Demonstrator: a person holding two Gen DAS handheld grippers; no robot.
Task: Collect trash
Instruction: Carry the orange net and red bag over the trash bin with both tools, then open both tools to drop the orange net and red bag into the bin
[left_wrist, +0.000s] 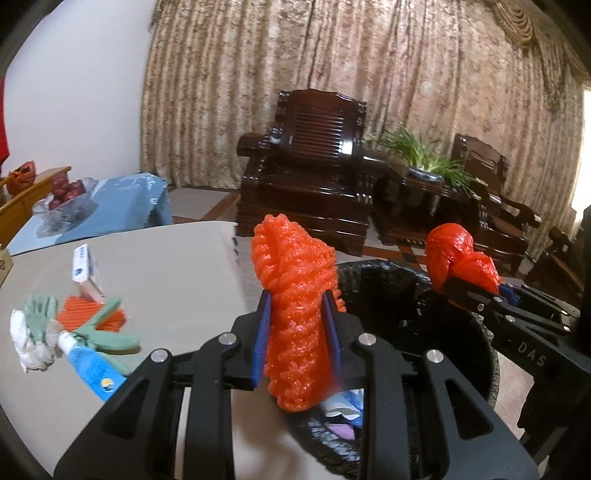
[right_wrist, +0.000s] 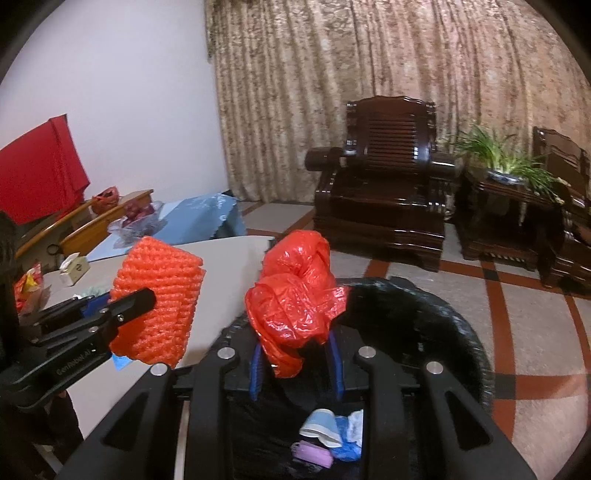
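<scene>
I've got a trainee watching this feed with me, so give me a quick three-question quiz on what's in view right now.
1. True or false: the left gripper is empty.
2. What does the right gripper hold? A) a glove B) a red plastic bag C) a tube
3. Name two things lying on the table.

Key:
1. False: it is shut on the orange foam net.
2. B: the red plastic bag, over the black bin.
3. Any two: green gloves, blue tube, small box.
</scene>
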